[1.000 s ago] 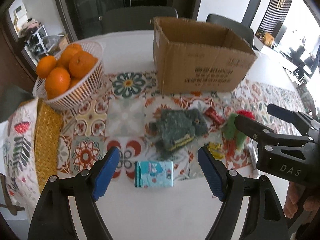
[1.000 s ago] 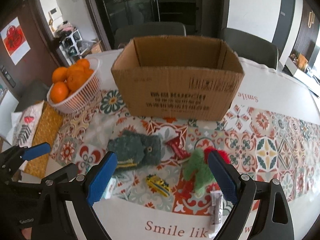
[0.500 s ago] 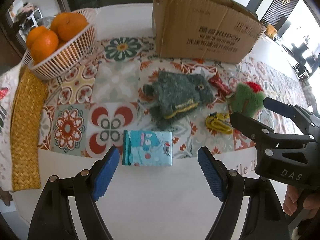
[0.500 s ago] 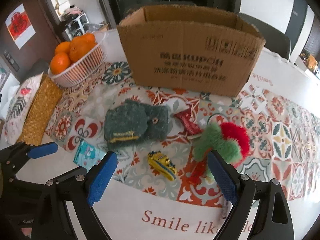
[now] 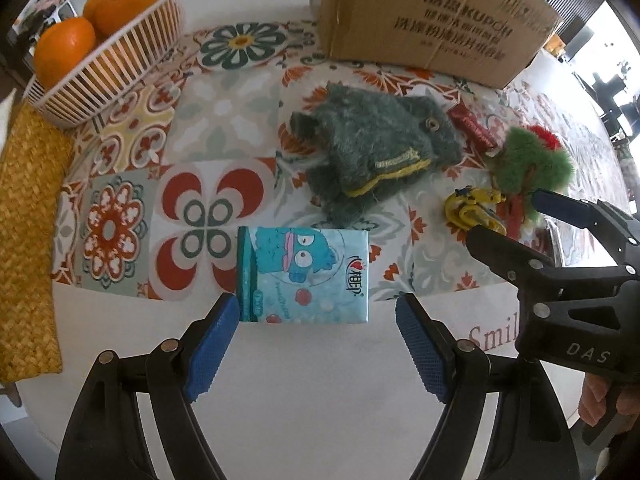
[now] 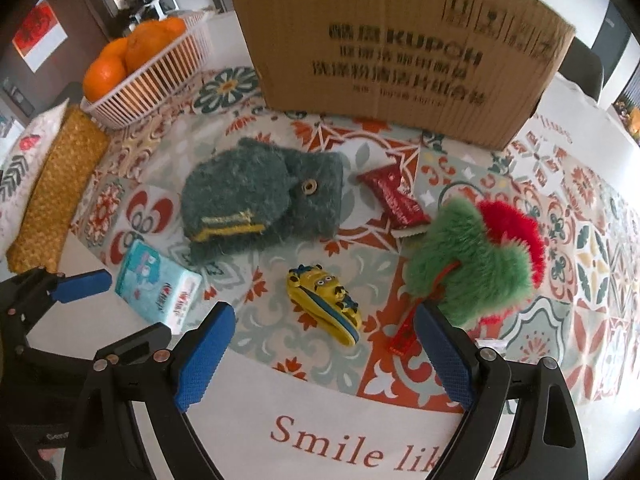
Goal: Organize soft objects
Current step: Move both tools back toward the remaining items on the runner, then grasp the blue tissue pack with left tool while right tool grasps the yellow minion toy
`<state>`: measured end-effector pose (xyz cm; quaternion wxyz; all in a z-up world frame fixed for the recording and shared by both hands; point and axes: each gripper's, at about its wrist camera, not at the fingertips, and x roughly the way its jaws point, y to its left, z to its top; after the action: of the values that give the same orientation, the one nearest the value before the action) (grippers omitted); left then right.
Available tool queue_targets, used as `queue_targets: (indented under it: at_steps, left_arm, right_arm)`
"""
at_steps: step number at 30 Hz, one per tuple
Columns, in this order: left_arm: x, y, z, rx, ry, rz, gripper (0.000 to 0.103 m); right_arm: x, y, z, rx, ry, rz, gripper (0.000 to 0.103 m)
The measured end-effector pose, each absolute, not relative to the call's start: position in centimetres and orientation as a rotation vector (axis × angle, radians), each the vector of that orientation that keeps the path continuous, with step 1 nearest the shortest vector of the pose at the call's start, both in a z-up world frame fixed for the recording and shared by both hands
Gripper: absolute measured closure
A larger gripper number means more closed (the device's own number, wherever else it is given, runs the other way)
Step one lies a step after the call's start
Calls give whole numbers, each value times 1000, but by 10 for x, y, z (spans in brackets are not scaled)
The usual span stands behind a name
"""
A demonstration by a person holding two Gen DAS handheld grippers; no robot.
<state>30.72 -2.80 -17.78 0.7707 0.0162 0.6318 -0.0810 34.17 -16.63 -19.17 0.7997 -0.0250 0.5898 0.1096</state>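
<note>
Hovering low: L gripper [image 5: 318, 344] wide open, empty, before tissue pack [image 5: 303, 276]; R gripper [image 6: 326, 354] wide open, empty, near yellow toy [image 6: 325, 302].

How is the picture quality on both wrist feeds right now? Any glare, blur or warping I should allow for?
Left wrist: blown-out window glare at the right edge, and the fisheye bows the cardboard box; the tissue pack is sharp. Right wrist: even light, the minion toy crisp, the box print slightly soft, and the tablecloth pattern curves toward the rim.
</note>
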Motion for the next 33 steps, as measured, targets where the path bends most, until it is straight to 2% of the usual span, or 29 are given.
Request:
queue_targets:
  at_steps: [15,18,21,24,26,28,33]
  left_arm:
    - [326,-29,-192,71,1378,-163,22]
    - [333,-29,-201,63,1397,-162,22]
    - [338,-28,-209,35,1415,-167,23]
    - [342,-28,-213,5,1411,-163,26]
    - [343,-27,-213,-3,1401,-155,27]
    - [343,-29,-213,-11,1392,-155,27]
    - [338,-35,-211,-52,1375,-164,28]
  right_arm:
    - [354,-156,-217,-70,1346,268,18]
    - [357,-152,-222,-78,1352,270,22]
    - [357,-148,-222,-105,1342,275,27]
    - [359,-147,-221,-116,1326,281,38]
    - [359,-148,-219,-124,1313,276,53]
    - [358,-152,-216,-107,1307,277,63]
    - [353,-162,-213,-53,1299,272,69]
